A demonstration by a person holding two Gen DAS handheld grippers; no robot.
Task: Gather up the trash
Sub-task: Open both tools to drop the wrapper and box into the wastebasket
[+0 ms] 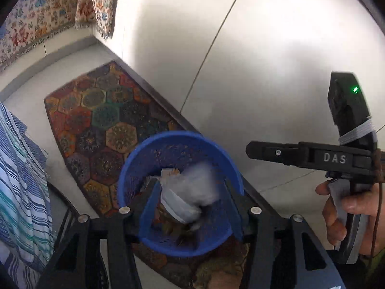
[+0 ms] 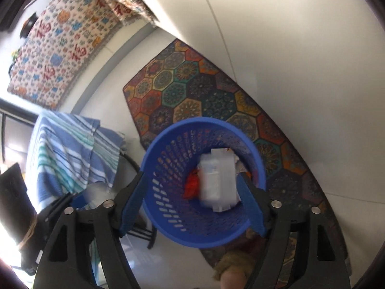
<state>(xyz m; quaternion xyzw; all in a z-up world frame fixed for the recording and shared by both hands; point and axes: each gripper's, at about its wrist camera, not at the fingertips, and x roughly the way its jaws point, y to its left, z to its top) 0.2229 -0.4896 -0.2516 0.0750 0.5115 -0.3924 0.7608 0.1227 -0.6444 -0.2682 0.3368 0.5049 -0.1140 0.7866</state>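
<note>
A blue perforated trash basket [image 1: 134, 168] stands on a patterned rug; it also shows in the right wrist view [image 2: 168, 168]. My left gripper [image 1: 192, 207] is open right above its mouth, and a blurred white crumpled piece of trash [image 1: 192, 192] is between the fingers, apart from both pads. My right gripper [image 2: 192, 202] is open over the basket, with a blurred white wrapper [image 2: 217, 180] in mid-air between its fingers. A red scrap [image 2: 191, 184] lies inside. The right gripper's body [image 1: 312, 157] shows at the right of the left wrist view.
A hexagon-patterned rug [image 1: 101, 115] lies along a white cabinet front [image 1: 240, 48]. A blue striped cloth [image 2: 69, 149] hangs over a dark frame at the left. A printed cloth [image 2: 60, 48] hangs farther back. The floor is pale tile [image 1: 31, 82].
</note>
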